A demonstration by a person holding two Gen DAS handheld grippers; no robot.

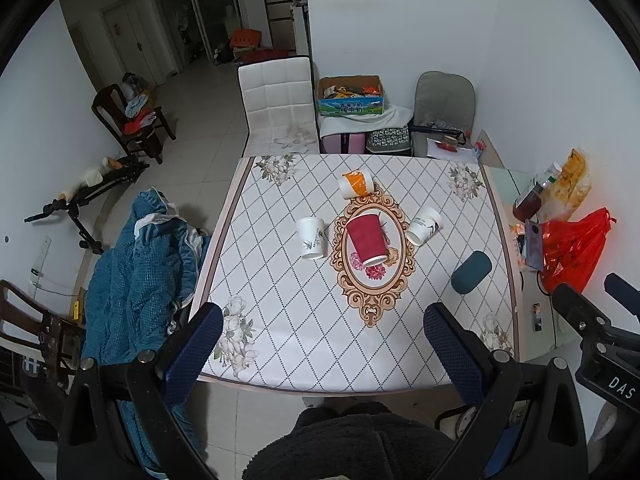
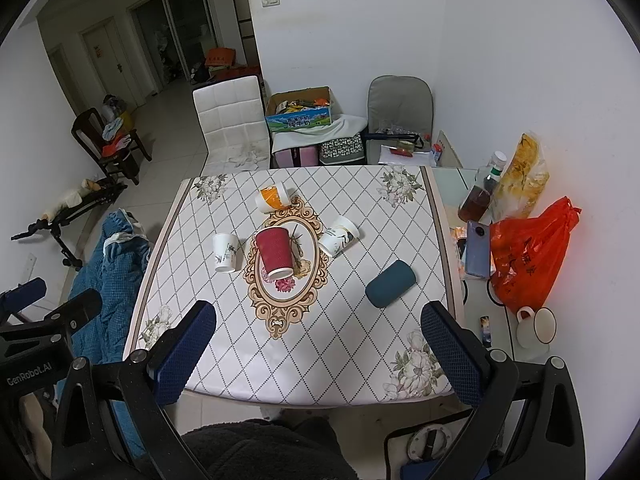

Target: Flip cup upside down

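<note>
Several paper cups stand on the patterned table [image 1: 304, 344] [image 2: 240, 352]. A red ribbed cup [image 1: 366, 240] [image 2: 274, 254] is at the centre on the oval motif. A white cup [image 1: 311, 238] [image 2: 225, 252] stands to its left, another white cup [image 1: 423, 225] [image 2: 339, 236] to its right, and an orange-and-white cup [image 1: 356, 184] [image 2: 272, 197] behind it. Whether each stands mouth up or mouth down I cannot tell. My left gripper [image 1: 324, 316] and right gripper [image 2: 320, 314] are both open and empty, held above the table's near edge, well short of the cups.
A dark teal case [image 1: 471, 271] [image 2: 391, 284] lies at the right front of the table. A red plastic bag [image 2: 528, 256], a phone [image 2: 478, 248], a bottle [image 2: 480, 192] and a white mug [image 2: 534, 326] crowd the side surface on the right. Chairs [image 1: 276, 100] stand behind the table.
</note>
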